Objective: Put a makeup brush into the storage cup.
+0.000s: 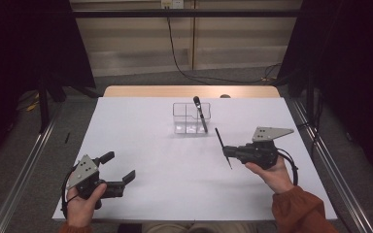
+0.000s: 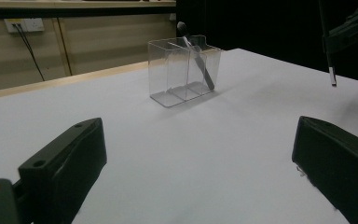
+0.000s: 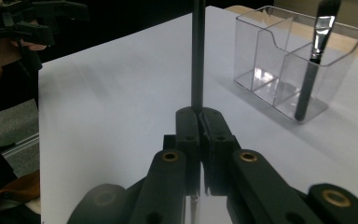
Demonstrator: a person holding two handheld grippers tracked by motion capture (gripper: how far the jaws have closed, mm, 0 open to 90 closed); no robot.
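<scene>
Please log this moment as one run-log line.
right tool: shut on thin black brush | left tool: open | clear organizer: holds one brush

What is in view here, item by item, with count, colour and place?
clear organiser: 1, transparent, three compartments, far middle of the table.
makeup brush: 1, black, leaning in the organiser's right-hand compartment.
thin black stick: 1, black, clamped in the right hand-held gripper, clear of the organiser.
table: 1, white top, wooden far edge.
wall socket: 1, white, back wall, cable plugged in.
left hand-held gripper: 1, black, jaws open, near left.
right hand-held gripper: 1, black, shut on the stick, near right.
</scene>
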